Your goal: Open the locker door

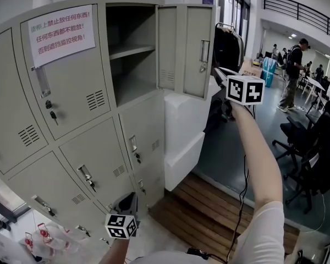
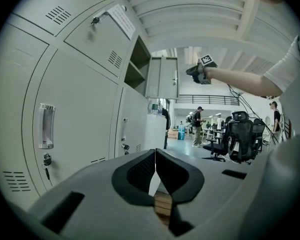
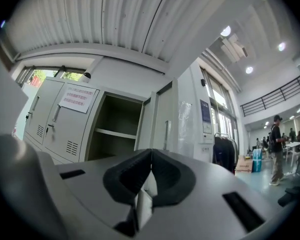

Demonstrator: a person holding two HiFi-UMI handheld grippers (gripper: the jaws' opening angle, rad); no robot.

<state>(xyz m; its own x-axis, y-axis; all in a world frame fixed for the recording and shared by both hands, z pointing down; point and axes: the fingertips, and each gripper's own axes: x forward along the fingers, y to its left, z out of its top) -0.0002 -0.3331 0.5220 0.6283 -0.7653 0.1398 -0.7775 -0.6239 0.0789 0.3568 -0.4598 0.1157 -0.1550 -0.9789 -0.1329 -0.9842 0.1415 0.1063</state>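
One locker door (image 1: 184, 48) stands swung wide, exposing the compartment (image 1: 135, 84) to its left, with a single shelf (image 1: 131, 51) inside. The right gripper (image 3: 150, 159) is raised just beside the door's handle edge, on the side away from the compartment. Its fingers are pressed together with nothing between them, and no contact with the door is visible. The left gripper (image 2: 155, 156) hangs well below the door, before the closed lower lockers (image 1: 99, 164); its fingers likewise meet, empty. A printed notice (image 1: 60, 34) is fixed left of the door, beyond the compartment.
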